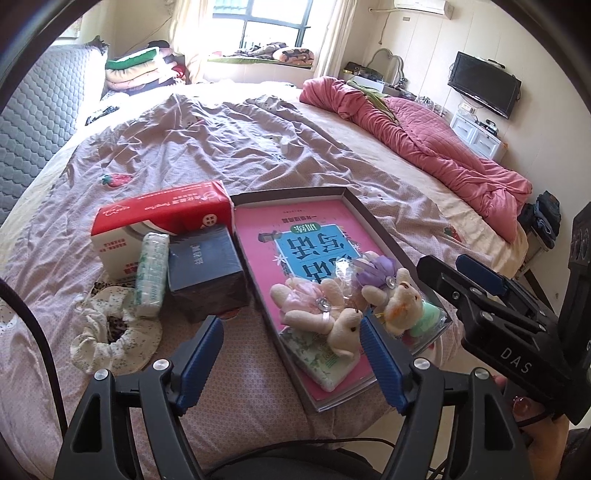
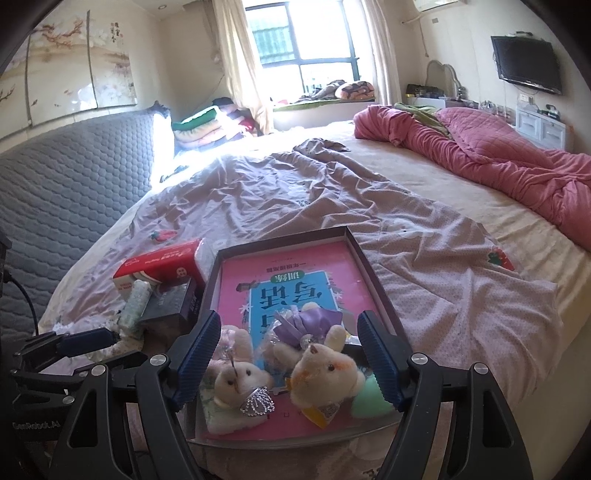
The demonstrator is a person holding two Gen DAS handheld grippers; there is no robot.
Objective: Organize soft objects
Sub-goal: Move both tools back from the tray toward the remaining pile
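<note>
Fig.: bed w/ tray, both my tongs raised over it. Writing: "DAS" in white on the body of my right tongs [image 1: 476, 280], seen from the left cam; "GenRobot.AI" on the body of my left tongs [image 2: 86, 341], seen from the right cam. Book [image 2: 284, 280] in the tray [image 2: 373, 273] has a pink cover w/ blue panel and large Chinese characters, upside down to me. Red-white tissue pack [image 1: 162, 218] also carries Chinese print, too small to read. Dark box [image 1: 205, 273] has a faint label, illegible.

Pose: left tongs [image 1: 291, 354] wide, nothing between the pads, angled down at the tray's near end. Right tongs [image 2: 288, 354] wide too, empty, above the two plush toys.

Soft items: pink-dress plush [image 1: 325, 317] and purple-dress plush [image 1: 391, 295] lie side by side on the book, near end of tray. Green-white roll [image 1: 151, 273] leans between tissue pack and box; floral cloth [image 1: 110, 332] crumpled just beside them, left of tray.

Room: bed [image 1: 221, 147] w/ mauve strawberry-print sheet, pink quilt [image 1: 443, 147] bunched at the far right, grey padded headboard [image 1: 33, 122], window [image 1: 258, 22], wall TV [image 1: 484, 83].
</note>
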